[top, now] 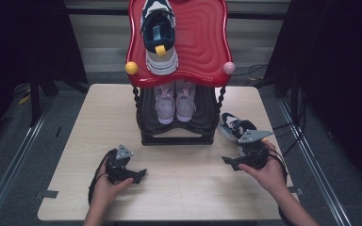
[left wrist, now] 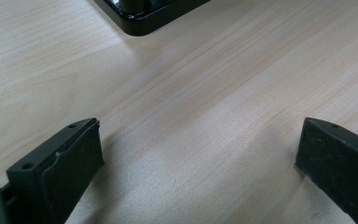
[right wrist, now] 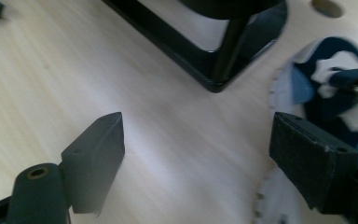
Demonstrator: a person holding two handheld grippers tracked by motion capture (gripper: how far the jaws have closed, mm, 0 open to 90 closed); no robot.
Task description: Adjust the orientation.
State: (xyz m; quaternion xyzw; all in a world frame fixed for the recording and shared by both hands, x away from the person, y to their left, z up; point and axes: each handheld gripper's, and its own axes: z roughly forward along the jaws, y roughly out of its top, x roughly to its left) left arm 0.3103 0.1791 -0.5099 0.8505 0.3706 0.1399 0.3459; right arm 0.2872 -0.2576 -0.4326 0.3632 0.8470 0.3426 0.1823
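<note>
- Evidently my work was the navy-and-white sneaker lying on the pale wooden table, just right of the black lower shelf of the two-tier shoe rack and just beyond my right gripper.
- My right gripper's jaws stood wide apart with nothing clamped; in the right gripper view the sneaker lay beside and partly behind my right-hand pad, and I could not tell whether that pad brushed it.
- My left gripper was released too, jaws spread over bare tabletop, well apart from the sneaker.
- I judged the sneaker light, with a soft upper that would give under my pads and a stiffer rubber sole (the toothed white edge looked firm). The heel collar or the sides across the midfoot seemed the safest hold; laces would slip.
- From the high view I could see the rack whole: a matching sneaker on the glossy red wavy top tray and a pale lilac pair below.
- My right gripper view gave instead the sole's edge and the rack's base corner up close; my left gripper view caught another base corner.
</note>
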